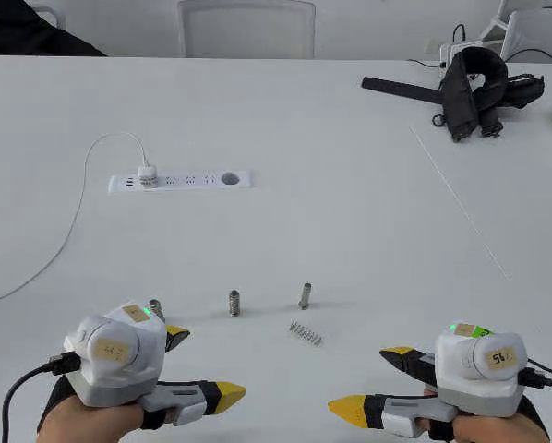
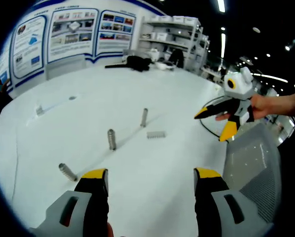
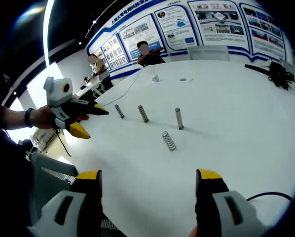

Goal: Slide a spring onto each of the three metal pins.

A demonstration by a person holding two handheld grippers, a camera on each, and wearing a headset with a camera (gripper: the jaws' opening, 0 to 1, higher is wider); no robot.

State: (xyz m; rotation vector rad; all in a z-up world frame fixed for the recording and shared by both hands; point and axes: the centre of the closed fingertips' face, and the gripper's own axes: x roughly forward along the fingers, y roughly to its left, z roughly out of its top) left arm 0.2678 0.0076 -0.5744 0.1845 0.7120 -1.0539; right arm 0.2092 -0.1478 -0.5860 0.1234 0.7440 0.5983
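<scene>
Left gripper [image 1: 207, 362] and right gripper [image 1: 366, 379] both gape wide and empty, the loose spring [image 1: 305, 333] lies just nearside of the bare right pin [image 1: 305, 295], middle pin [image 1: 234, 303] and left pin [image 1: 156, 309] already sprung, so next, I'd say, pinch it and thread it on.

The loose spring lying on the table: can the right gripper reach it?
Probably yes. The spring lies flat just ahead of the right gripper, whose jaws are open, with only table between them and nothing in the way.
</scene>
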